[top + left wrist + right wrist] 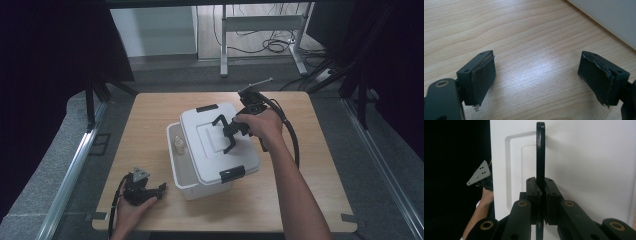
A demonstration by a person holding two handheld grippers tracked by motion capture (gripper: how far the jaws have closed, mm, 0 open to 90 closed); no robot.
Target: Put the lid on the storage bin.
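The wooden table carries a white plastic storage box near its middle; the box's white lid, with black clips at two ends, sits skewed over the box so a strip of the interior shows at the left; a small pale bottle stands in that open strip; the right gripper is clenched on the lid's black handle, which stands upright between its pads; the left gripper rests on the table near the box's front corner, jaws spread wide with only bare wood between them
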